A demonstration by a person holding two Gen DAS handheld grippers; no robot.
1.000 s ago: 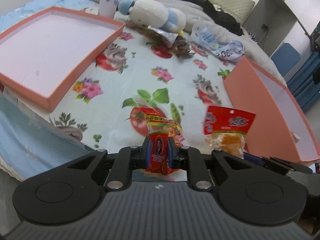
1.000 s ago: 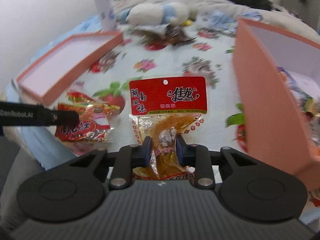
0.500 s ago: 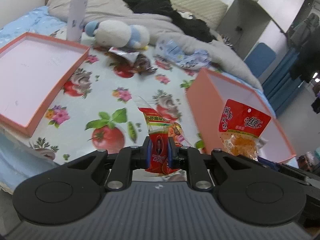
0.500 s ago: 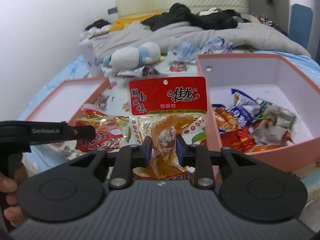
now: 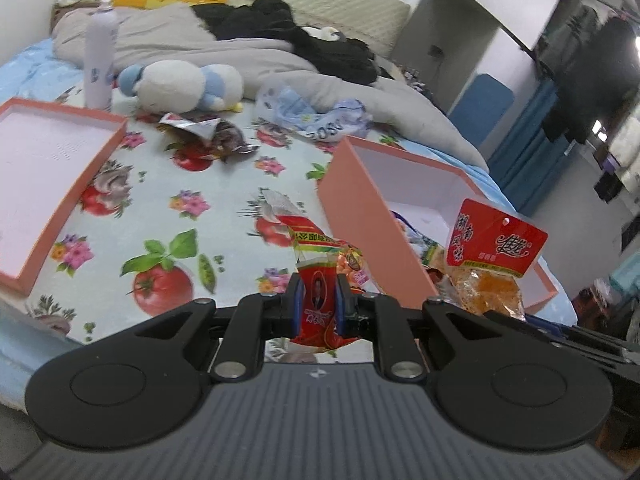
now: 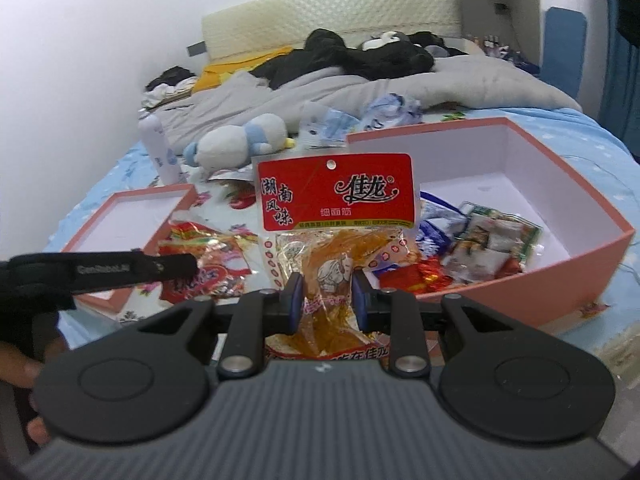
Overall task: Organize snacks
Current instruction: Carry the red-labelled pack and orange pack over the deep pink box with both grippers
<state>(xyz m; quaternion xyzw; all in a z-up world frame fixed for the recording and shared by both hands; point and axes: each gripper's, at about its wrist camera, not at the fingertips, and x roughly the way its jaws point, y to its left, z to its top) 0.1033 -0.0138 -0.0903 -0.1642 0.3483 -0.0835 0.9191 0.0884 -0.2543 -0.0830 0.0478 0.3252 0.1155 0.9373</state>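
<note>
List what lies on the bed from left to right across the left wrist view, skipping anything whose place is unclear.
Shallow pink lid → white bottle → plush toy → crumpled blue-and-white bag → deep pink box → red-header snack bag, held up over the box.

Salmon-pink box (image 6: 592, 264), red-headed packet (image 6: 336, 196), tomato-print sheet (image 5: 168, 216)

Small red packet (image 5: 318, 304) stood upright, pinched between left gripper (image 5: 317, 307) pads. Red-topped clear bag of orange strips (image 6: 334, 240) stood upright in right gripper (image 6: 325, 300). Pink box (image 6: 592, 264), open and part-filled with wrappers, sat ahead-right of it.
</note>
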